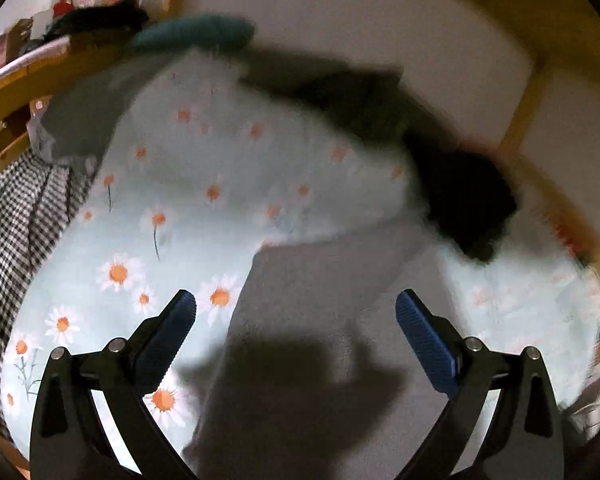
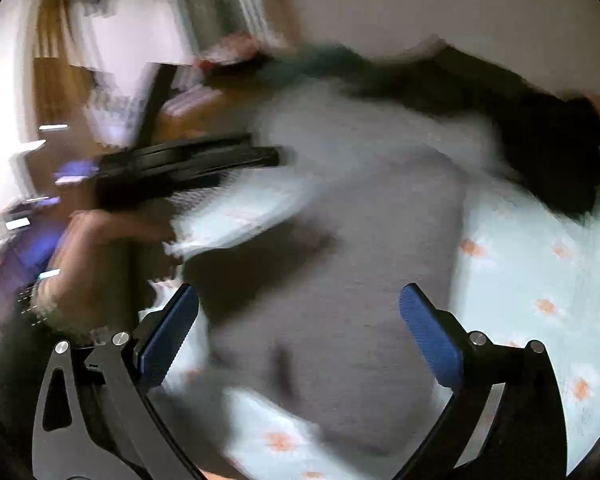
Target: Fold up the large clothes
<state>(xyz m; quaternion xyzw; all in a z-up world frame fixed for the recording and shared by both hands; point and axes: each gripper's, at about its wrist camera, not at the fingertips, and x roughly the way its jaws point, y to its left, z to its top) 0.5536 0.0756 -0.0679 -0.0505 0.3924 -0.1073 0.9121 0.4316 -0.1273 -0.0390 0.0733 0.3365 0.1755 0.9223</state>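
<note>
1 grey garment [image 1: 300,320] on 1 daisy sheet [image 1: 140,208]; 1 black garment [image 1: 464,200] at 2 o'clock. 2 grippers, left gripper [image 1: 296,308] and right gripper [image 2: 300,304], both spread, holding nothing.

Dim, warm indoor light. Hard dark shadow across the grey garment [image 1: 300,380]. Heavy motion blur throughout, worst in right wrist view; fisheye-bent, vignetted edges.

A pale blue bedsheet printed with orange-centred daisies [image 1: 148,216] is covering the bed, with a wooden bed frame [image 1: 520,136] running around it. A plain white wall [image 1: 360,12] is standing behind, and a black-and-white checked cloth [image 1: 16,208] is lying at the left edge.
</note>
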